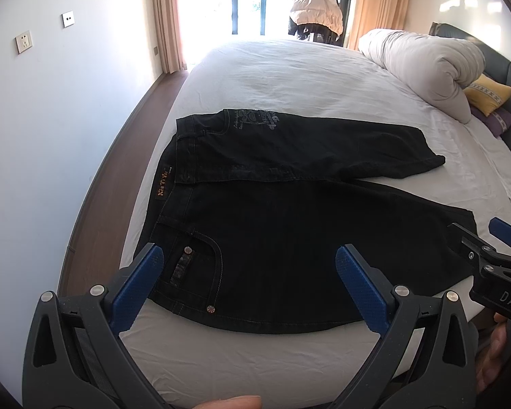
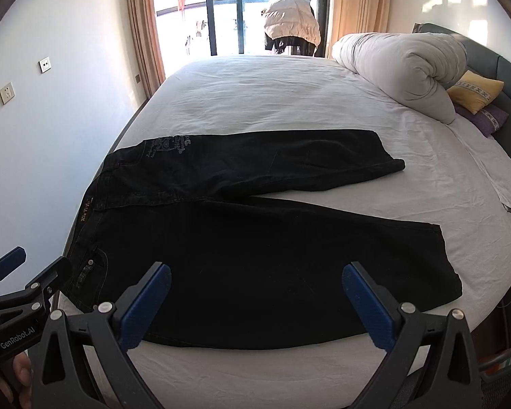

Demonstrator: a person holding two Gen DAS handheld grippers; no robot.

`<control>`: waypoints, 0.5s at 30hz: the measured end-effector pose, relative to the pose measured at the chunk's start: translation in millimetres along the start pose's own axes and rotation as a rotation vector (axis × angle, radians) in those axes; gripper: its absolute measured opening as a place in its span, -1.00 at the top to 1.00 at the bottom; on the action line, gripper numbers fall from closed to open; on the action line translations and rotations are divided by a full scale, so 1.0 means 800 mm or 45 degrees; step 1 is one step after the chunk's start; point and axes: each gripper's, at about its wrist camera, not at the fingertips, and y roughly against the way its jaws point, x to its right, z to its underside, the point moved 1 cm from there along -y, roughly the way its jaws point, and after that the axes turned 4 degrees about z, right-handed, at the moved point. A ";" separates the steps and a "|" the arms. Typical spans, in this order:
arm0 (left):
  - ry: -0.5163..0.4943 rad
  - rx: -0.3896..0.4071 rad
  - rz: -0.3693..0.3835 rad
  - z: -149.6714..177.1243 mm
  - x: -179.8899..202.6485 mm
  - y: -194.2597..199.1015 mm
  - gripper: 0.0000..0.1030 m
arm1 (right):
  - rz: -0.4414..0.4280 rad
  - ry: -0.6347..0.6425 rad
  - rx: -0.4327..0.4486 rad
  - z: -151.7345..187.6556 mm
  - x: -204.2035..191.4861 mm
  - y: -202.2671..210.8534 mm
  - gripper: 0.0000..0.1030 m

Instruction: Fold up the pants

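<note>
Two tools, both spread wide and holding nothing: left tool (image 1: 248,286) above the waist end with its pocket, right tool (image 2: 255,300) above the near leg. Black pants (image 2: 255,259) spread flat on the white bed (image 2: 272,102), waist toward the wall, two legs parted in a V toward the rolled duvet (image 2: 402,64). Probably laid out so for an easy first fold, one leg over the other. Not yet touched by either tool, as far as visible.
</note>
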 end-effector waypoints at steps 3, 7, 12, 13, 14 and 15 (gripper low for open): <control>0.000 0.000 0.000 0.000 0.000 0.000 -1.00 | 0.001 0.000 -0.001 0.000 -0.001 -0.001 -1.00; 0.000 -0.001 0.001 0.000 0.000 0.000 -1.00 | 0.003 -0.001 -0.003 -0.001 -0.002 -0.001 -1.00; 0.001 -0.003 0.001 -0.001 0.000 0.000 -1.00 | 0.002 0.000 -0.003 -0.001 -0.002 -0.001 -1.00; 0.001 -0.003 0.000 -0.001 0.000 0.000 -1.00 | 0.003 0.000 -0.004 -0.001 -0.002 -0.001 -1.00; 0.001 -0.003 0.001 -0.001 0.000 0.000 -1.00 | 0.002 0.000 -0.004 -0.001 -0.002 -0.001 -1.00; 0.002 -0.003 0.002 -0.001 0.000 0.000 -1.00 | 0.002 0.000 -0.004 -0.001 -0.002 -0.001 -1.00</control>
